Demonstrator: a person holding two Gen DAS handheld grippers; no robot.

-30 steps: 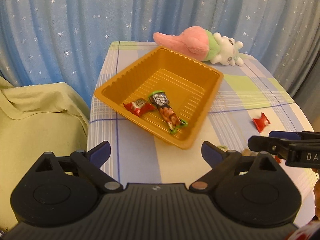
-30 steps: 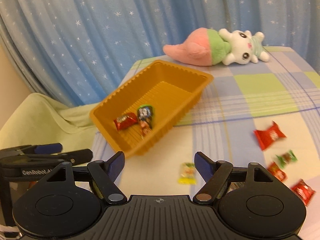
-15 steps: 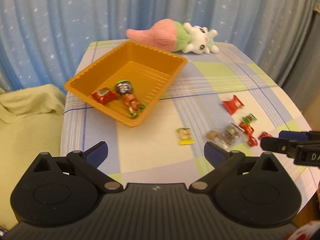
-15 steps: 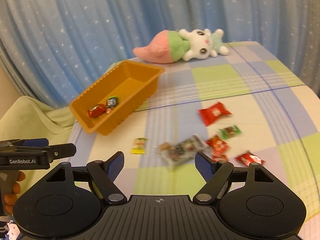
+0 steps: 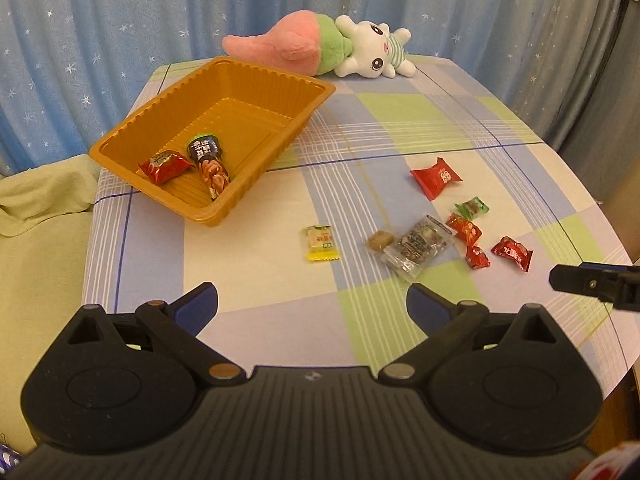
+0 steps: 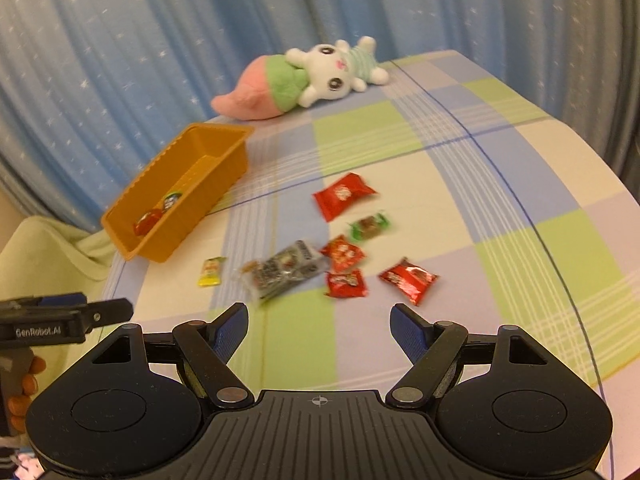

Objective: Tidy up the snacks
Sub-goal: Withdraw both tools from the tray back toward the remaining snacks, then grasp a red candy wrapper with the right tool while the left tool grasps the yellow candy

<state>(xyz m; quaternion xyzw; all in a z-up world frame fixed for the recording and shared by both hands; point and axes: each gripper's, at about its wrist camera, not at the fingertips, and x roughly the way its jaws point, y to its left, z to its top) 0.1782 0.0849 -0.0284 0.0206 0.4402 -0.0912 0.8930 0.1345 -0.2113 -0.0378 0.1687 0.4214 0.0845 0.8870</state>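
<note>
The left gripper (image 5: 312, 306) hangs over the near edge of the worktop (image 5: 400, 128) with its jaws spread wide and nothing between them. The right gripper (image 6: 319, 326) is likewise spread and empty, and points down at the loose snacks.

Just ahead of the right gripper, almost between its fingertips, lies a small red packet (image 6: 346, 283), with a clear bag of mixed snacks (image 6: 282, 274) to its left and a shiny red wrapper (image 6: 408, 279) to its right. Further out are another red packet (image 6: 342, 253), a green-ended sweet (image 6: 369, 226) and a larger red pouch (image 6: 342, 195). A yellow sweet (image 6: 211, 271) lies apart, left of the clear bag, between the pile and the orange tray (image 6: 158, 240).

From the left wrist view the yellow sweet (image 5: 321, 242) lies ahead of the left gripper, slightly right of centre, while the orange tray (image 5: 280, 80) sits further off to the left, near the worktop's left edge. Inside it lie a red packet (image 5: 165, 165) and a dark cone-shaped snack bag (image 5: 209, 160), side by side and touching. A plush toy (image 5: 320, 50) lies along the far edge, before a blue starred curtain (image 5: 120, 20)
</note>
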